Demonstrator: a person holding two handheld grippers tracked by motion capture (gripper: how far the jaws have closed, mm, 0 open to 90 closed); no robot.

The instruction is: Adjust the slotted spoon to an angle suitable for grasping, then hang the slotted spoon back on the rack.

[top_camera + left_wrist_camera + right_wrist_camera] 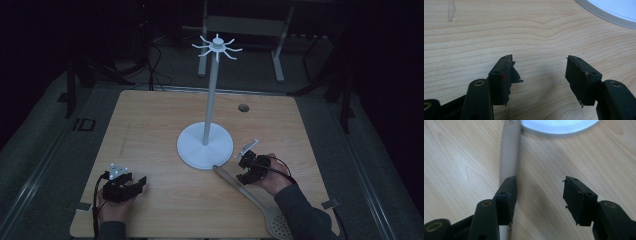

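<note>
A white hook stand rises from a round base at the middle of the wooden table. A beige slotted spoon lies flat on the table, its handle tip touching the base and its head toward the front right edge. My right gripper is low beside the handle, open. In the right gripper view, the spoon handle runs under the left jaw, and bare wood shows between the jaws of the right gripper. My left gripper rests at the front left, open over bare wood.
The stand's base rim shows at the top right of the left gripper view and at the top of the right gripper view. A small round hole sits in the table's far side. Dark floor and furniture legs surround the table.
</note>
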